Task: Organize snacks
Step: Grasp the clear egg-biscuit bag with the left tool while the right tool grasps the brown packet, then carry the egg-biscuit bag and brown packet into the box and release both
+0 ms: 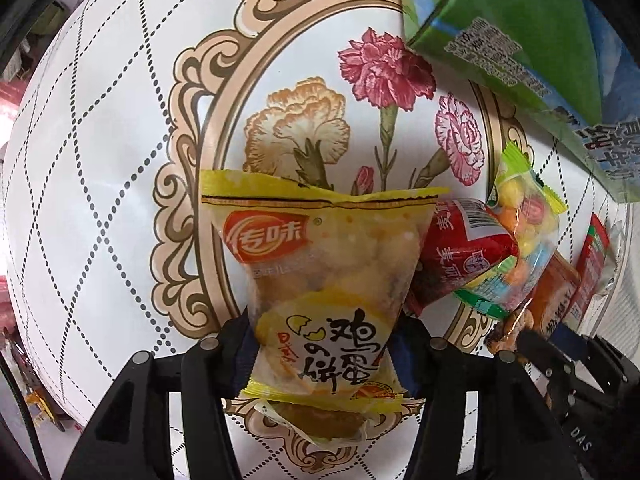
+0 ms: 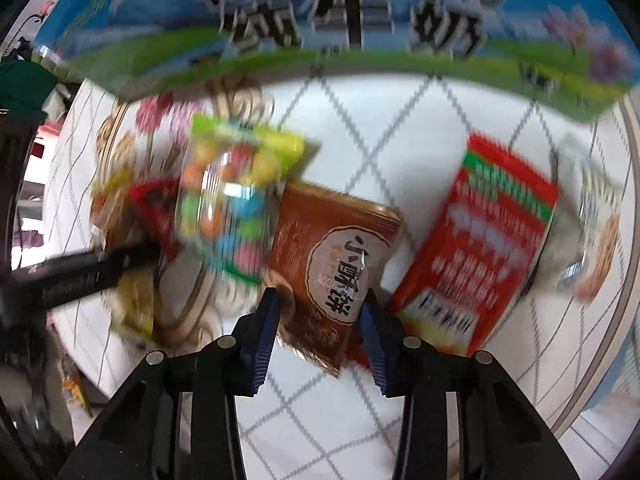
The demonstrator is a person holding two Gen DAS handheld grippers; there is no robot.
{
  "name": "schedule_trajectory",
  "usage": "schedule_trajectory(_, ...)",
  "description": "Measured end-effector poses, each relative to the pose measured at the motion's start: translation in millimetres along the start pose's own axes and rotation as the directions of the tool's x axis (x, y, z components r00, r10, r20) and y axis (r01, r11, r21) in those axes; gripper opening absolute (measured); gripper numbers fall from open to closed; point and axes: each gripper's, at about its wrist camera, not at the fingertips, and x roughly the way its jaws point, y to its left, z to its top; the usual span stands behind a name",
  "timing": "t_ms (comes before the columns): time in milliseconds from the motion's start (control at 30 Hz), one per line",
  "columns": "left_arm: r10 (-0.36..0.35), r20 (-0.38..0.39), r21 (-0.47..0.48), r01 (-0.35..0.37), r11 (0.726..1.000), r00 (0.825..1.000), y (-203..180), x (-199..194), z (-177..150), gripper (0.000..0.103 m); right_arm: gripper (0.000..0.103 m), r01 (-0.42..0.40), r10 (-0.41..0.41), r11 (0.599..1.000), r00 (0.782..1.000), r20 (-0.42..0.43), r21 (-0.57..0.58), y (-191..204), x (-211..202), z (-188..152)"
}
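Bench surface fills most of the left wrist view, covered in a white cloth with dotted diamond lines and a framed flower print; its left half lies bare out to the curved edge, giving the widest room on that side. Along the far right stands a large green and blue milk carton box, which in the right wrist view spans the whole top of the picture, closing off that edge. Between box and bench centre the snacks crowd together: a red packet lying flat at the right, a brown packet just beside it, a clear bag of coloured candies overlapping a smaller red wrapper. A pale wrapped snack sits at the far right, blurred.

The left gripper is closed on the yellow egg-cake packet, pinching its lower half between the blue pads; the packet stands upright before the camera above the flower print. The right gripper is partly open, its pads either side of the brown packet's near end; whether they press it I cannot tell, as this view is motion-blurred.
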Motion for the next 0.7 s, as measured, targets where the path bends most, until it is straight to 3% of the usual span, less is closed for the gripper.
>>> schedule_trajectory(100,0.0,-0.002,0.026,0.0,1.0,1.0,-9.6,5.4,2.0,0.058,0.044,-0.014,0.014,1.0,1.0,-0.003,0.012,-1.4,4.8,-7.2)
schedule_trajectory(300,0.005,0.003,0.03,-0.005,1.0,1.0,-20.3,7.7,0.7,0.059,0.061,0.009,-0.009,1.0,1.0,-0.001,0.008,7.8,22.9,-4.1)
schedule_trajectory(400,0.011,0.028,0.036,-0.012,0.999,1.0,-24.9,0.8,-4.8,0.05,0.058,0.049,-0.048,0.999,0.999,0.021,-0.019,28.1,26.2,2.8)
schedule_trajectory(467,0.002,0.038,0.034,-0.003,0.999,0.999,-21.9,-10.5,-10.2,0.046,0.049,0.06,-0.058,0.998,0.997,0.044,-0.031,32.3,22.6,-0.3)
schedule_trajectory(500,-0.003,0.04,0.034,0.002,0.999,0.999,-21.2,-13.6,-13.8,0.045,0.048,0.044,-0.043,0.999,0.998,0.049,-0.027,32.7,19.7,-2.8)
schedule_trajectory(567,-0.017,0.045,0.031,0.016,0.999,0.999,-21.9,-21.0,-21.9,0.045,0.034,0.016,-0.015,1.0,0.998,0.059,-0.012,28.0,10.8,-6.0)
schedule_trajectory(700,-0.037,0.05,0.045,0.035,0.998,0.998,-29.5,-32.9,-37.6,0.045,0.029,-0.036,0.036,0.999,0.997,0.064,0.005,23.8,-1.6,-12.3)
